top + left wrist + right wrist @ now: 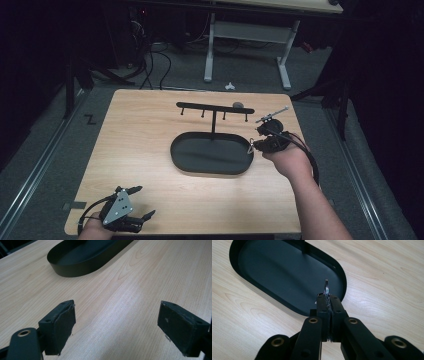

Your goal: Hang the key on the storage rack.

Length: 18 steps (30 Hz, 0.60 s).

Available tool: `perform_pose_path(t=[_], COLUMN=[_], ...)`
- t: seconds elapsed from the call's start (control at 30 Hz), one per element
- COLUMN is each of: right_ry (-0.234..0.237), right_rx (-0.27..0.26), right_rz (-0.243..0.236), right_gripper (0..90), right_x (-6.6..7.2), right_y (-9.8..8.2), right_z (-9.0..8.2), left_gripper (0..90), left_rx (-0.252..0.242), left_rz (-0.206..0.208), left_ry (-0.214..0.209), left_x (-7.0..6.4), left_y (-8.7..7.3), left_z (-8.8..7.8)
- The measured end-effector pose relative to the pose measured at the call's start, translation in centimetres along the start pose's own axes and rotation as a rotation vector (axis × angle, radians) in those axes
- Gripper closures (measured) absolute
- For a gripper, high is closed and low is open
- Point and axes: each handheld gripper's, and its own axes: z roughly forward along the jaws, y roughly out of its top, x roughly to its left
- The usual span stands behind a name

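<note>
Right gripper (329, 302) pinching a thin metal ring (326, 287) over the near end of a black oval tray (287, 307)
Hook stand (215, 108) rises just beyond; hanging the ring on it looks likely next, needing a lift forward. Left gripper (117, 325) rests wide apart, empty, well back from the tray

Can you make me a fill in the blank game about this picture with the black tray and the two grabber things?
1. The black oval tray sits on a light ______ table.
2. The right gripper has its jaws ______ on a thin metal ring.
3. The left gripper has its jaws wide ______ with nothing between them.
4. A black T-shaped rack with small pegs stands at the ______ edge of the tray.

Missing words: wooden; shut; open; far
</note>
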Motion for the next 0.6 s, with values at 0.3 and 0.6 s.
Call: perform_pose_path(t=[0.3, 0.6], right_ry=[-0.004, -0.004], right_rx=[-0.024, -0.046], right_rz=[-0.001, -0.019], right_gripper=[88.5, 88.5], right_x=[-0.1, 0.3], right_y=[1.3, 2.8], right_z=[-1.0, -1.7], left_gripper=[15.3, 15.3], left_rx=[0.003, 0.001], left_rz=[-0.002, -0.005], left_ry=[-0.002, 0.0], left_x=[0.0, 0.1], left_y=[0.0, 0.0], left_z=[0.0, -0.1])
